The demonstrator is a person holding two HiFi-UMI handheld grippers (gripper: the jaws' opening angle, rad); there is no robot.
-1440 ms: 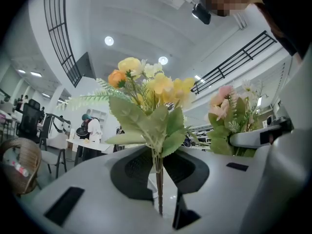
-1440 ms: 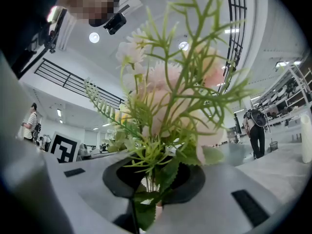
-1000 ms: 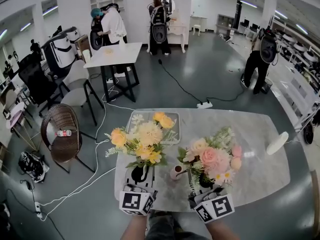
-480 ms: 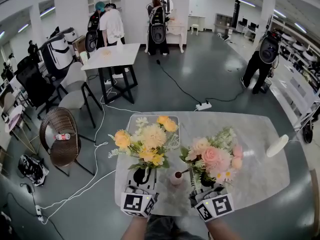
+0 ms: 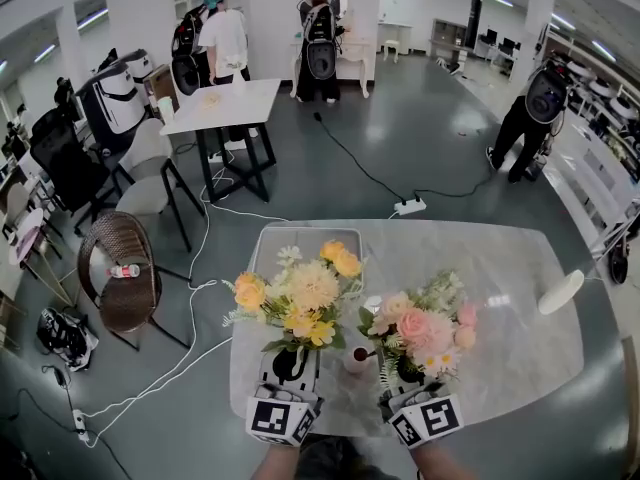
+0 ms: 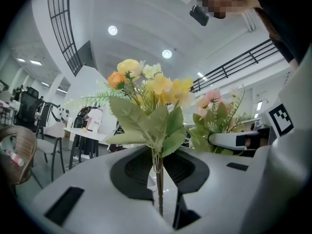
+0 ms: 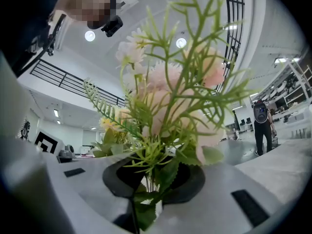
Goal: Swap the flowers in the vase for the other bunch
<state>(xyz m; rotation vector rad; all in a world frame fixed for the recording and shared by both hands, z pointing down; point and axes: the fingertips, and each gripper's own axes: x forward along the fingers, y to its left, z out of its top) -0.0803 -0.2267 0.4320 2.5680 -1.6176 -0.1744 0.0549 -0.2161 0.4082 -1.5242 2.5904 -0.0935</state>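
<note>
My left gripper (image 5: 288, 364) (image 6: 158, 182) is shut on the stems of a yellow and orange bunch (image 5: 300, 293) (image 6: 146, 89), held upright over the near left part of the marble table (image 5: 500, 268). To its right, my right gripper (image 5: 403, 373) (image 7: 148, 186) is shut on the stems of a pink bunch (image 5: 422, 326) (image 7: 170, 96), also upright. A small pale vase (image 5: 354, 357) stands on the table between the two bunches, partly hidden by leaves. Both grippers point level, away from me.
A clear tray (image 5: 285, 240) lies on the table's far left behind the yellow bunch. A white oblong object (image 5: 558, 292) rests at the table's right edge. A wicker chair (image 5: 125, 268) and floor cables (image 5: 190, 298) are at the left. People stand far back.
The pink bunch and my right gripper have sunk a little toward the table. The left gripper and yellow bunch have stayed about where they were.
</note>
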